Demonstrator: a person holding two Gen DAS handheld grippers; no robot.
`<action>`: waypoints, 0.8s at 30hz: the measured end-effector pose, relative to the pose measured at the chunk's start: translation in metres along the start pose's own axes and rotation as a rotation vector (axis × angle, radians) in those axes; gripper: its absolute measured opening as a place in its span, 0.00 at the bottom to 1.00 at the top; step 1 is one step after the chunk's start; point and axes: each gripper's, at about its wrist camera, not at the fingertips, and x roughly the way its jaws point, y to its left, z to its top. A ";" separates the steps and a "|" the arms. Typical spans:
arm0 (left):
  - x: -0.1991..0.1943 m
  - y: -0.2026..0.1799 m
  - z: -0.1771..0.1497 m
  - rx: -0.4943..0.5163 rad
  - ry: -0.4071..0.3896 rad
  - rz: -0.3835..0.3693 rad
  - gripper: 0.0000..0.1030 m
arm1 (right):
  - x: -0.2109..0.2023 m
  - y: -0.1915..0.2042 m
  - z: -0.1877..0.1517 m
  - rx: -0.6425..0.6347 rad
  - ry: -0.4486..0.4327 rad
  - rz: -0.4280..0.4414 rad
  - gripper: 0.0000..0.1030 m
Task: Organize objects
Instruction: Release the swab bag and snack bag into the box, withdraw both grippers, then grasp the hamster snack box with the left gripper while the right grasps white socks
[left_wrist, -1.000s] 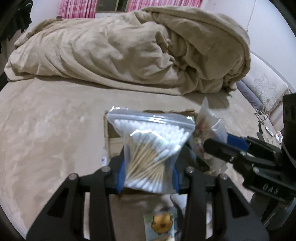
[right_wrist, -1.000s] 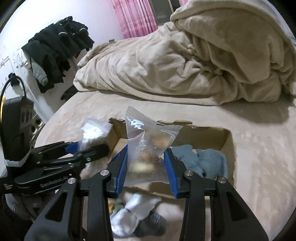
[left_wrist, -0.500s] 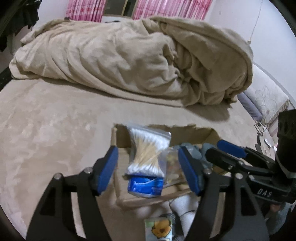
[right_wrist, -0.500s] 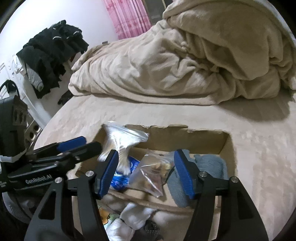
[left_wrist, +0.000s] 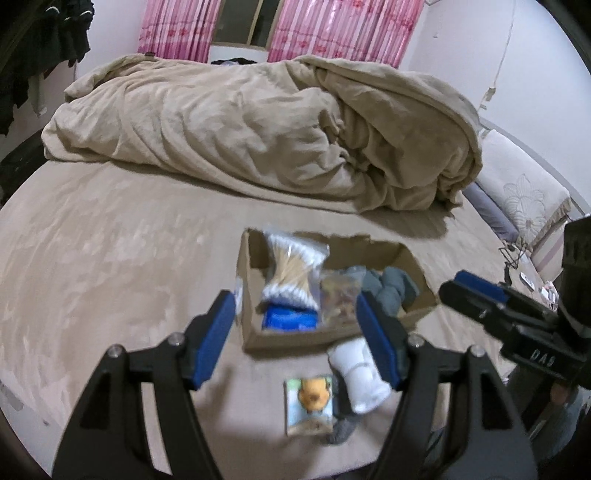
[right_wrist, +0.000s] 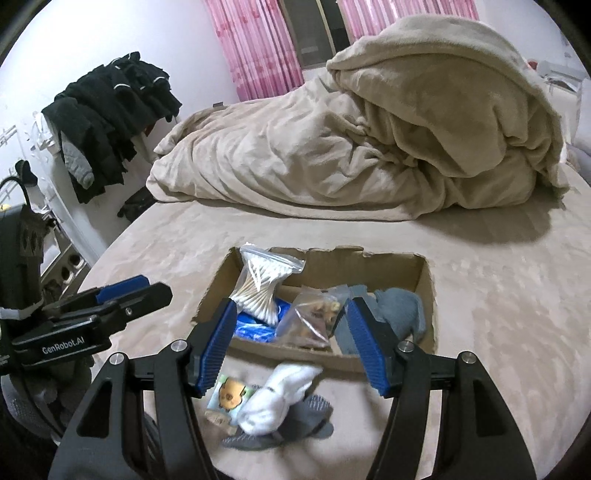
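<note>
in cardboard box (right_wrist: 426, 291) on bed (right_wrist: 498, 314): cotton swab bag (right_wrist: 264, 282), snack bag (right_wrist: 314, 315), blue packet (right_wrist: 255, 330), grey socks (right_wrist: 400, 308). outside, near front wall: white sock (right_wrist: 275, 393), cartoon packet (right_wrist: 227, 395). left gripper (left_wrist: 295, 339) and right gripper (right_wrist: 291, 343) spread wide, empty. judged partly done.

Soft, dim indoor light; strong fisheye bending and dark corners, near foreground blurred, no glare
</note>
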 end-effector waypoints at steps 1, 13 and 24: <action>-0.003 0.000 -0.005 0.000 0.006 0.002 0.67 | -0.005 0.001 -0.002 -0.002 -0.003 -0.001 0.64; -0.035 -0.004 -0.053 0.008 0.036 0.032 0.68 | -0.047 0.016 -0.035 -0.017 0.003 0.002 0.64; 0.004 0.001 -0.097 -0.025 0.112 0.042 0.67 | -0.021 0.020 -0.065 -0.031 0.107 0.008 0.64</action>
